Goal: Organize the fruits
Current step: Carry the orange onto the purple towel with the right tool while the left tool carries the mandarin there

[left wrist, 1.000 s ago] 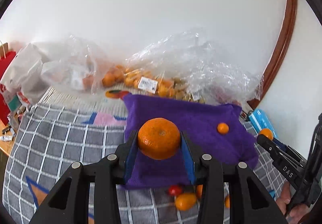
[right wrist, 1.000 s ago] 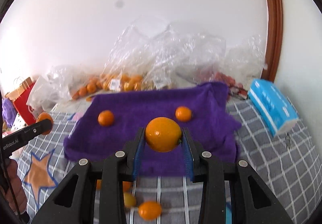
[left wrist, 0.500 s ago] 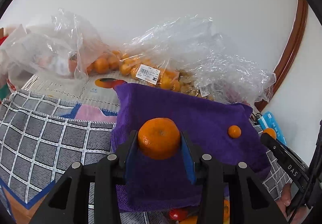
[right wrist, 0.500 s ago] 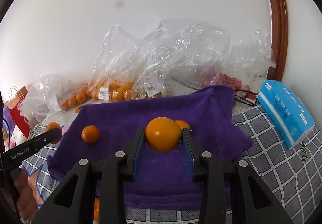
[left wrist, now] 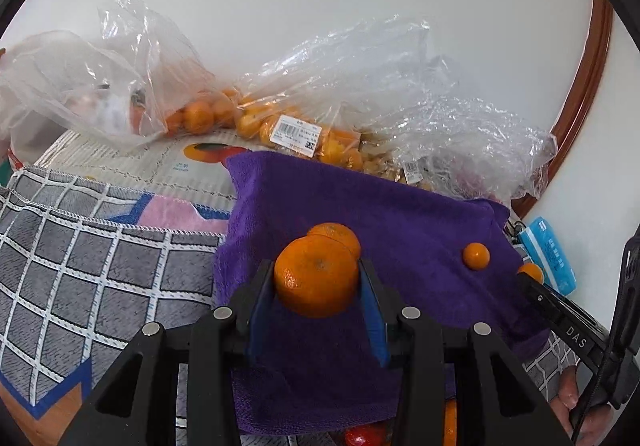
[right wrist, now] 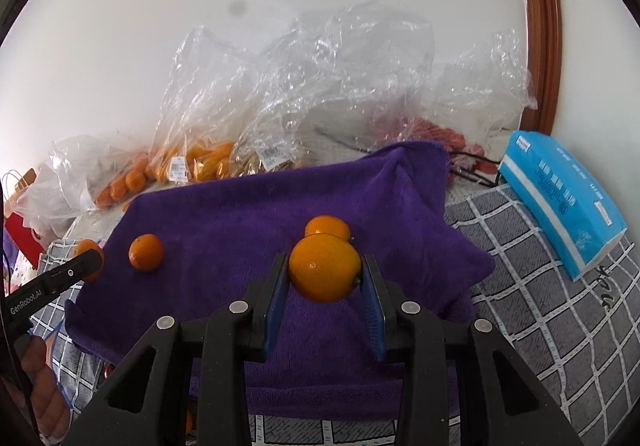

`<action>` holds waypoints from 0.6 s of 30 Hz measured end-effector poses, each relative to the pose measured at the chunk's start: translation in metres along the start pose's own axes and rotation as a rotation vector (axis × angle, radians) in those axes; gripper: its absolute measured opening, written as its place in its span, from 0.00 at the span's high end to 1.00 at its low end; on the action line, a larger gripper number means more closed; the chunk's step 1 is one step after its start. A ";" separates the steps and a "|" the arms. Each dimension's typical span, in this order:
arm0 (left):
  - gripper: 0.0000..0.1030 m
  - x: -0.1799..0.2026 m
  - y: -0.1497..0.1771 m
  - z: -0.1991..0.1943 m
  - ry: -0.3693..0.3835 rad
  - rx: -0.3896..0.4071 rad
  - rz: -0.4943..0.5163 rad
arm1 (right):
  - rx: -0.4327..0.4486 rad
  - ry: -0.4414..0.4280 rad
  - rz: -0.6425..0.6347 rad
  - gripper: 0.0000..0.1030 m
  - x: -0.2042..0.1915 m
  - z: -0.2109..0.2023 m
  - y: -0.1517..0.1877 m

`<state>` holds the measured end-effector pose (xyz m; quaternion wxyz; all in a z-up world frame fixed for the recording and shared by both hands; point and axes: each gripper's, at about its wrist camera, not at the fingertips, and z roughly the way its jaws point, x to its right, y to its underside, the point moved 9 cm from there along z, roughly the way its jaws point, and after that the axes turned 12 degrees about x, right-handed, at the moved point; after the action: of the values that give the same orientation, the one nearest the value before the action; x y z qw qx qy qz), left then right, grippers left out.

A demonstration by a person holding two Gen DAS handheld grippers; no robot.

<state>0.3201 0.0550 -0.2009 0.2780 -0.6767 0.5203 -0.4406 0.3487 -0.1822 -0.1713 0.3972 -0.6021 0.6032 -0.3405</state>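
Clamping a dimpled round mandarin (left wrist: 317,276), the left gripper (left wrist: 317,282) hovers over the purple terry towel (left wrist: 400,221), a second orange fruit (left wrist: 334,236) behind.

Right view: the right gripper (right wrist: 325,278) squeezes a smooth orange citrus (right wrist: 325,267) above that towel.

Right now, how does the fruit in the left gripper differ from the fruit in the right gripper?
The mandarin in the left gripper has dimpled, darker orange skin; the smooth fruit in the right gripper is glossier and more yellow-orange. The mandarin looks flatter and wider, the smooth fruit more oval. Both are clamped between blue-padded fingers above the purple towel, each just in front of a similar fruit lying there.
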 end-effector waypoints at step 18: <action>0.62 0.008 0.011 0.007 0.027 -0.047 0.032 | -0.105 0.036 -0.015 0.65 0.004 0.022 0.028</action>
<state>0.3222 0.0434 -0.2111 0.2621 -0.6684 0.5450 -0.4331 0.3553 -0.1831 -0.2061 0.3515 -0.6206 0.6226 -0.3221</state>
